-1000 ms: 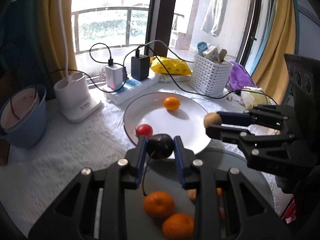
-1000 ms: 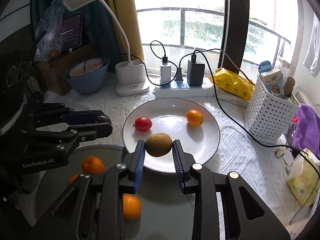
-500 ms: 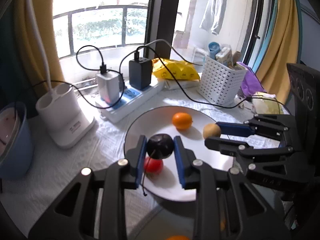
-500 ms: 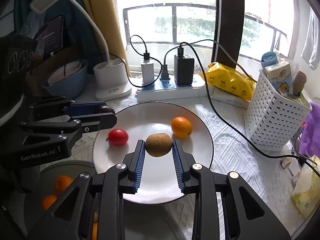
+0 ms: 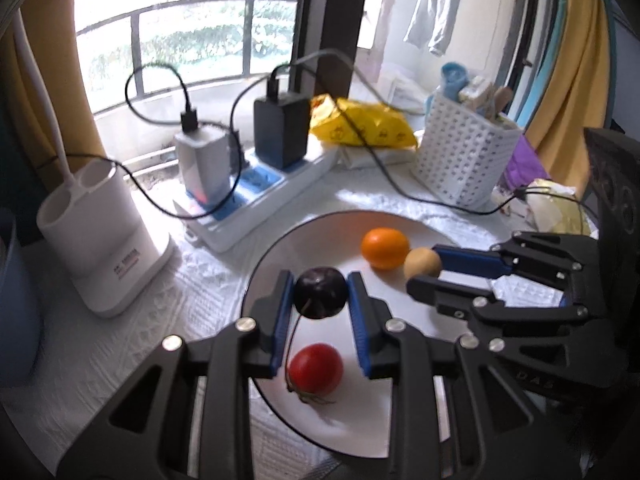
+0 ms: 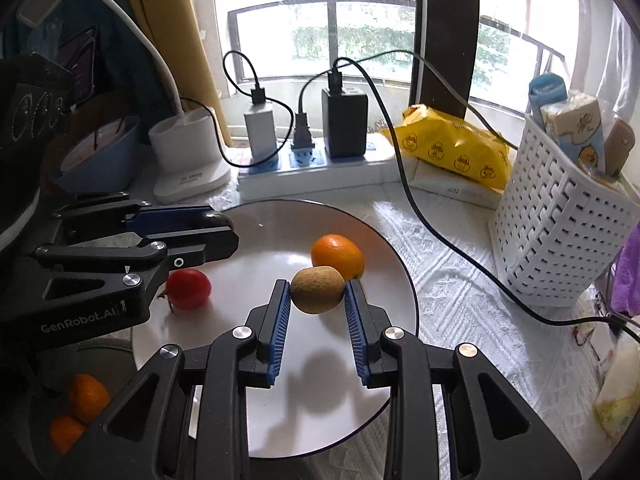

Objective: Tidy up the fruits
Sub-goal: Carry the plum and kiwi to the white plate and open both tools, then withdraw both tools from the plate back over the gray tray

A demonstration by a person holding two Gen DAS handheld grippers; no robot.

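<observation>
My left gripper (image 5: 320,294) is shut on a dark plum (image 5: 320,297) and holds it above the left part of a white plate (image 5: 400,408). A red tomato (image 5: 316,368) lies on the plate below it, and an orange (image 5: 385,248) lies further back. My right gripper (image 6: 317,290) is shut on a brown kiwi (image 6: 317,289) above the plate (image 6: 260,408), just in front of the orange (image 6: 338,254). The tomato (image 6: 188,289) lies to its left. The left gripper (image 6: 224,230) shows at the left, the right gripper (image 5: 420,270) at the right in the left wrist view.
A power strip with chargers and cables (image 6: 320,160), a white lamp base (image 6: 188,156), a yellow packet (image 6: 452,152) and a white basket (image 6: 560,232) stand behind the plate. A blue bowl (image 6: 96,160) is at the back left. Two oranges (image 6: 80,412) lie at the lower left.
Both grippers have moved forward over the plate with their fruits. The tomato now lies under the left gripper, and the kiwi has come close to the orange.
</observation>
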